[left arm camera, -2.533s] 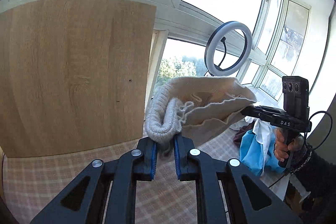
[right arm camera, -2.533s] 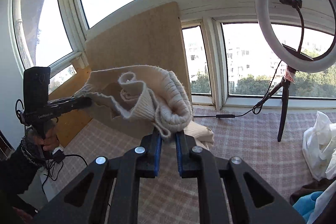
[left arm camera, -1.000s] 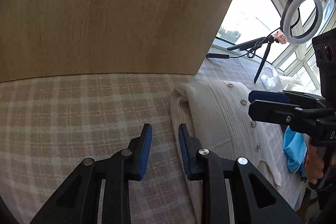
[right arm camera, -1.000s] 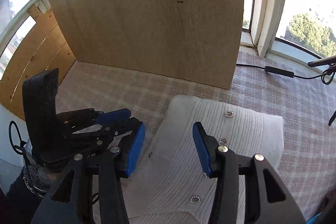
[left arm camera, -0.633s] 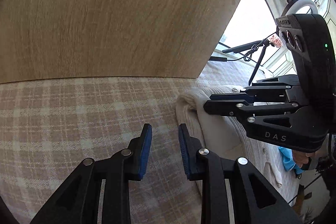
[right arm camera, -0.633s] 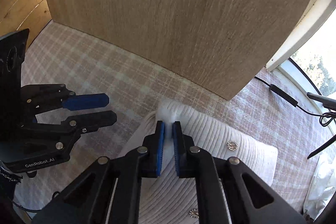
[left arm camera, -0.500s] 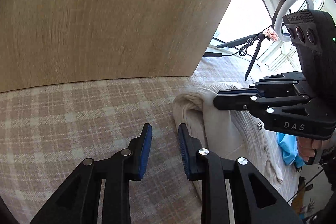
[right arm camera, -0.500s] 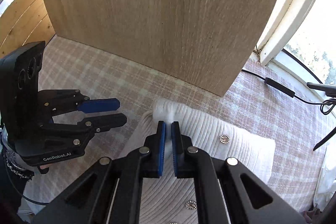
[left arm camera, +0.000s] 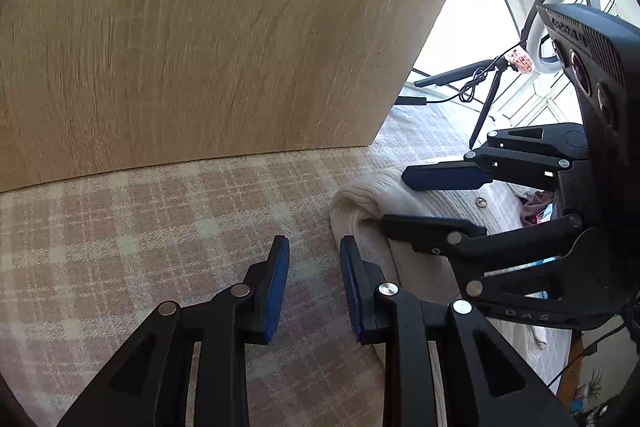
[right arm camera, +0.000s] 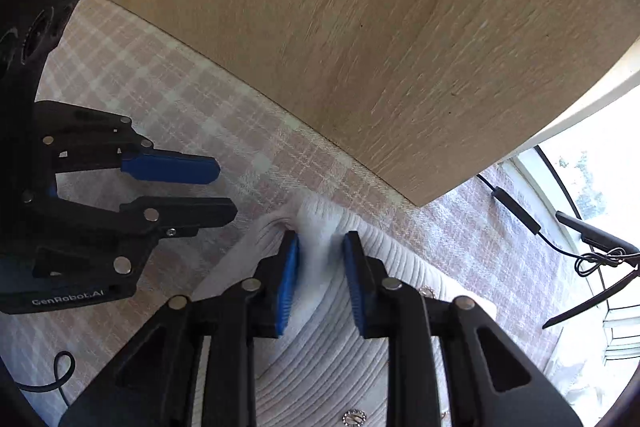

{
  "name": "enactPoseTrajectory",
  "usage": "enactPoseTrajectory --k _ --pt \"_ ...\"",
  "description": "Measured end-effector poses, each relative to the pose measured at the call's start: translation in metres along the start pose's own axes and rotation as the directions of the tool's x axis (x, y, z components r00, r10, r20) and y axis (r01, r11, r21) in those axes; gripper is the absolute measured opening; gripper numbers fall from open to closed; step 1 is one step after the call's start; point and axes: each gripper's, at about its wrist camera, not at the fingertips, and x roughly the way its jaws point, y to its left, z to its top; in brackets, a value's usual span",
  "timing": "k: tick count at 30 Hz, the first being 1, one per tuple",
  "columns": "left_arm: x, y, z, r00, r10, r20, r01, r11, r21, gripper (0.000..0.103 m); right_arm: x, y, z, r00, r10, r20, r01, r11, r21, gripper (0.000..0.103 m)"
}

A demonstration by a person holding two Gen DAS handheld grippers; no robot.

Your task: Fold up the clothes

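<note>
Cream knit cardigan laid flat on the checked table.

The right tool [right arm camera: 319, 245] is held parted astride the cardigan [right arm camera: 320, 347] corner fold; just beside that corner the left tool [left arm camera: 313, 249] is held released, empty, before the wooden board [left arm camera: 208, 35].

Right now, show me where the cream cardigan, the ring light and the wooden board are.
cream cardigan [right arm camera: 320, 371], right wrist view, on its ribbed front panel.
ring light [left arm camera: 536, 39], left wrist view, on the left of its white ring.
wooden board [left arm camera: 208, 39], left wrist view, on the middle of its face.
</note>
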Motion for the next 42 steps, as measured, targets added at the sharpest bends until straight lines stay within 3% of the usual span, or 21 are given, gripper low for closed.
enactPoseTrajectory --k 5,9,15,20,28,29,30,33,35,39,40,42 --pt "0.006 -0.002 0.005 0.999 -0.041 -0.011 0.041 0.999 0.01 0.029 -0.031 -0.037 -0.012 0.987 0.127 0.101 -0.142 0.977 0.161 0.012" --pt "0.012 -0.013 0.017 0.996 -0.081 -0.022 0.082 0.996 0.04 0.029 -0.045 -0.053 -0.02 0.972 0.183 0.145 -0.212 0.953 0.218 0.011" --pt "0.014 -0.031 0.028 0.992 -0.115 -0.05 0.121 0.986 0.119 0.03 -0.051 -0.057 -0.025 0.966 0.193 0.174 -0.232 0.943 0.237 0.011" --pt "0.002 -0.024 0.031 0.989 -0.146 -0.036 0.15 0.981 0.127 0.032 -0.054 -0.059 -0.024 0.959 0.211 0.19 -0.253 0.937 0.241 0.011" --pt "0.013 -0.039 0.033 0.977 -0.199 -0.069 0.208 0.965 0.157 0.032 -0.055 -0.057 -0.024 0.958 0.215 0.192 -0.258 0.936 0.241 0.011" --pt "0.014 -0.042 0.033 0.981 -0.186 -0.061 0.194 0.967 0.165 0.023 -0.054 -0.057 -0.024 0.958 0.215 0.192 -0.258 0.936 0.241 0.011" --pt "0.015 -0.045 0.032 0.987 -0.155 -0.05 0.161 0.971 0.177 0.007 -0.054 -0.057 -0.024 0.957 0.216 0.193 -0.259 0.935 0.242 0.011" --pt "0.021 -0.047 0.031 0.998 0.054 -0.017 -0.049 0.979 0.198 0.006 -0.054 -0.058 -0.025 0.948 0.244 0.204 -0.292 0.922 0.255 0.006" --pt "0.025 -0.044 0.03 0.98 0.197 0.003 -0.194 0.963 0.186 0.0 -0.049 -0.057 -0.024 0.94 0.279 0.197 -0.324 0.91 0.259 0.006" --pt "0.022 -0.03 0.03 0.967 0.256 0.013 -0.255 0.957 0.14 0.0 -0.051 -0.053 -0.03 0.931 0.309 0.195 -0.35 0.905 0.24 0.008" --pt "0.019 -0.027 0.03 0.965 0.261 0.013 -0.26 0.957 0.13 0.0 -0.057 -0.058 -0.036 0.918 0.326 0.226 -0.378 0.892 0.248 0.008" --pt "0.0 -0.023 0.028 0.982 0.187 0.037 -0.189 0.978 0.092 0.0 -0.072 -0.074 -0.054 0.899 0.323 0.294 -0.406 0.867 0.289 0.008"
